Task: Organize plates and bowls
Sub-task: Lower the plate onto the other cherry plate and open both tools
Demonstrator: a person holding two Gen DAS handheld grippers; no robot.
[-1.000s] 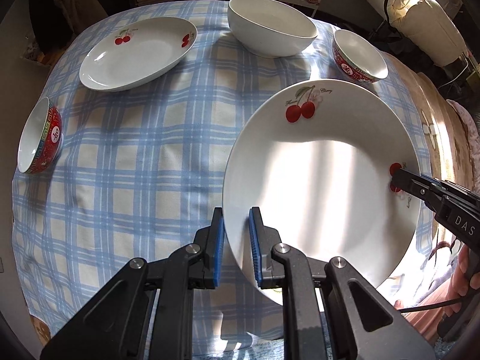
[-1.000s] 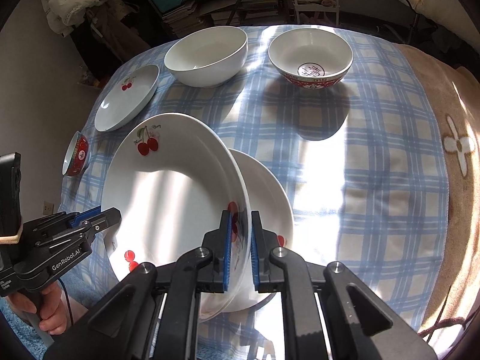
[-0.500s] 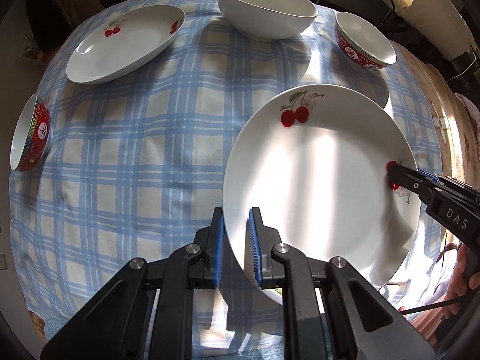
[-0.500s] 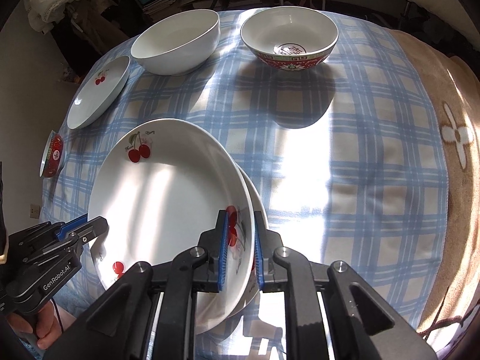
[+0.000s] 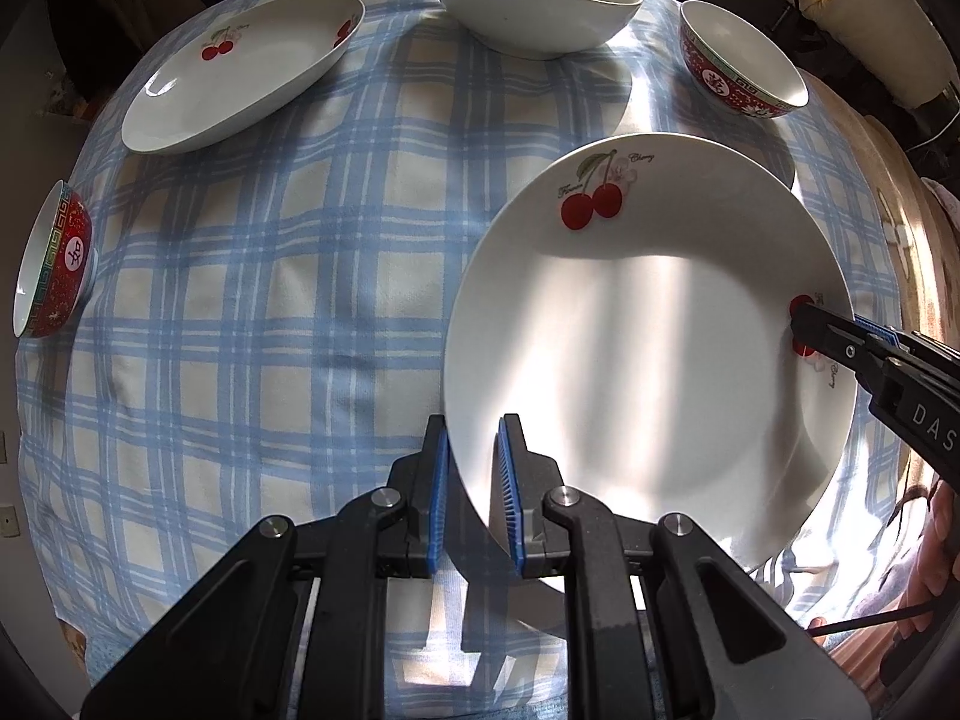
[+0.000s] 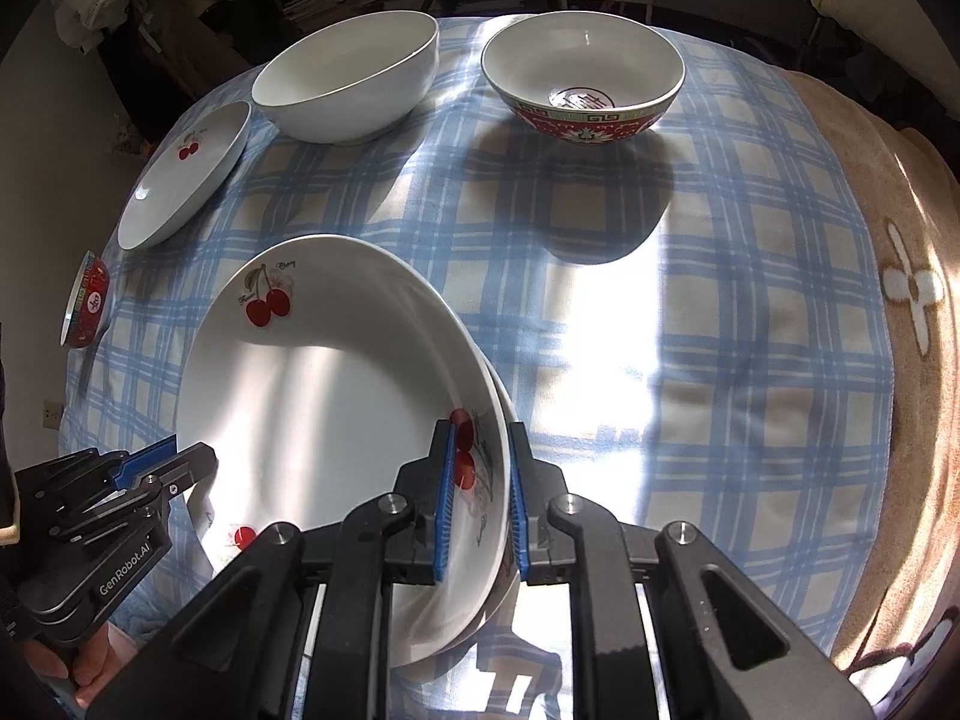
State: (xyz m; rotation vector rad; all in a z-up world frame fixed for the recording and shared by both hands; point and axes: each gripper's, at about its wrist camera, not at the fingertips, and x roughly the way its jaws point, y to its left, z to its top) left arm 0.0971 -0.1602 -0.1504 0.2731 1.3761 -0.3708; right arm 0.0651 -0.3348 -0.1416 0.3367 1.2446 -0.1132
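A large white plate with red cherries (image 5: pixel 648 348) (image 6: pixel 336 396) is held by its rim from two sides. My left gripper (image 5: pixel 471 426) is shut on its near-left edge. That gripper is also in the right wrist view, as the left gripper (image 6: pixel 192 456). My right gripper (image 6: pixel 480 426) is shut on the opposite edge, beside a cherry print, and in the left wrist view it is the right gripper (image 5: pixel 804 318). A second plate (image 6: pixel 509 414) lies right under the held one, with only a sliver of its rim showing.
On the blue plaid tablecloth (image 5: pixel 270 312) stand an oval cherry plate (image 5: pixel 240 72), a large white bowl (image 5: pixel 534 0), a red patterned bowl (image 6: pixel 582 84) and a small red bowl (image 5: pixel 54 264) at the left edge. A tan blanket (image 6: pixel 912 300) covers the right side.
Both grippers have come down with the cherry plate, which now covers nearly all of the plate underneath. The right jaws stand slightly wider than before.
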